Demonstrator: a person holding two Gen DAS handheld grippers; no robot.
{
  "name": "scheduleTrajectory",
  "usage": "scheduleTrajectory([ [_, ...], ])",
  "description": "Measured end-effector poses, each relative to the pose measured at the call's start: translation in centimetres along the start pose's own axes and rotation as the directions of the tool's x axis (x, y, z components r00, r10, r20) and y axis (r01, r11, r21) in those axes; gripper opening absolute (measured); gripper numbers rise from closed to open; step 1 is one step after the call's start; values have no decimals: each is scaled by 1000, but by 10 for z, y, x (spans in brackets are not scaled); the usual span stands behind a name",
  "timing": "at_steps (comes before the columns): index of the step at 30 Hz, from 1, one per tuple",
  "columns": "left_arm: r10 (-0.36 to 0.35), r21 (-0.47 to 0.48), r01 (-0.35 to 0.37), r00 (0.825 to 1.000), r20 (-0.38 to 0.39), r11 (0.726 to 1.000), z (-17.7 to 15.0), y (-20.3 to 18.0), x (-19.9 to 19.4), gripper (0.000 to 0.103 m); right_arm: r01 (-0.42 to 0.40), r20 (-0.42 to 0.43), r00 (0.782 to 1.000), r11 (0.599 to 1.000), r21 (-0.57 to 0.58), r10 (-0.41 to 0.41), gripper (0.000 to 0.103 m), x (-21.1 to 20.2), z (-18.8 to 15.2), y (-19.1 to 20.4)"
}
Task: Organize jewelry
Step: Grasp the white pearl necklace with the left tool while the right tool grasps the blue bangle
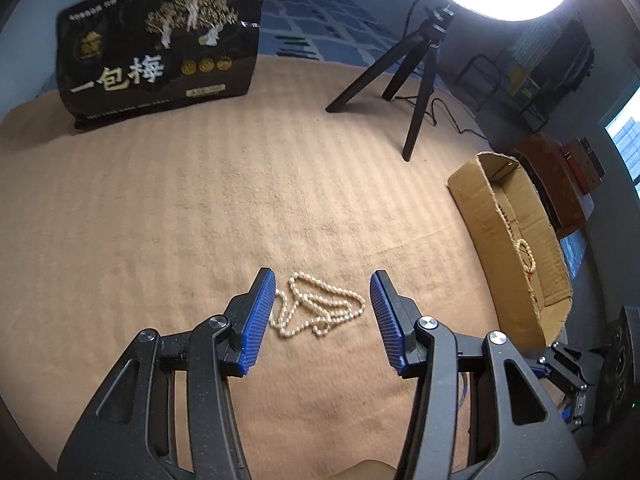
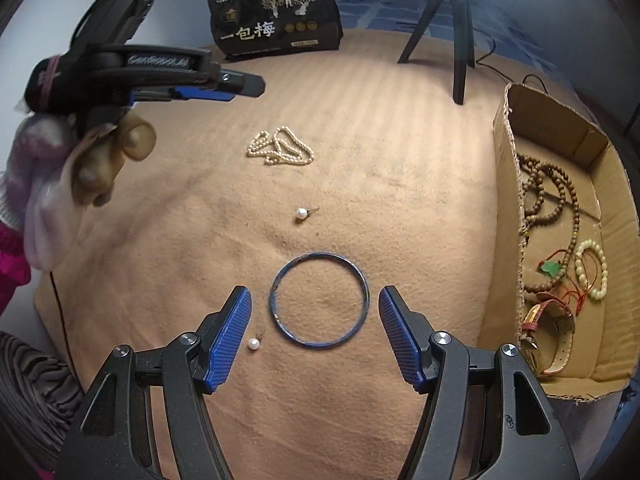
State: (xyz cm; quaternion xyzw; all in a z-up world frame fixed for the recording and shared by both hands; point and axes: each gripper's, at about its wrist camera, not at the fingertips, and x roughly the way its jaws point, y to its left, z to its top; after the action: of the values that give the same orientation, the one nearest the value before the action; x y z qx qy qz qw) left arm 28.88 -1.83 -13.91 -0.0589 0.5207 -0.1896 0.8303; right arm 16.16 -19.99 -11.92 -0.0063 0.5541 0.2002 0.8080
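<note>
Pearl necklace [image 1: 318, 306] looks limp and slippery; pinch its bunched strands. Both hand-held grippers, left [image 1: 322, 296] and right [image 2: 315, 312], gape empty; bangle [image 2: 319, 300] seems rigid.

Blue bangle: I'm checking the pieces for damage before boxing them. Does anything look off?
Yes. The blue bangle lying on the blanket shows a pale chipped spot on its left rim, where the blue finish looks worn. The pearl necklace lies in a tangled heap.
</note>
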Motion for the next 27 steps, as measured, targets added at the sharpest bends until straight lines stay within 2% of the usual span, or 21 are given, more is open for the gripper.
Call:
scheduleTrajectory([
  [10,27,87,-20,996,-84,996,9,-11,52,50,-17,-22,1000,1000,5,17,66,10,1,0],
  [17,9,78,2,990,-142,997,15,-6,76,50,-15,-25,1000,1000,2,15,66,12,1,0],
  [21,12,119,9,986,-168,993,8,-9,79,45,-14,-29,999,1000,15,14,66,15,1,-4],
  [27,24,169,9,982,-189,986,-9,-12,72,45,-16,-42,999,1000,16,16,66,21,1,-4],
])
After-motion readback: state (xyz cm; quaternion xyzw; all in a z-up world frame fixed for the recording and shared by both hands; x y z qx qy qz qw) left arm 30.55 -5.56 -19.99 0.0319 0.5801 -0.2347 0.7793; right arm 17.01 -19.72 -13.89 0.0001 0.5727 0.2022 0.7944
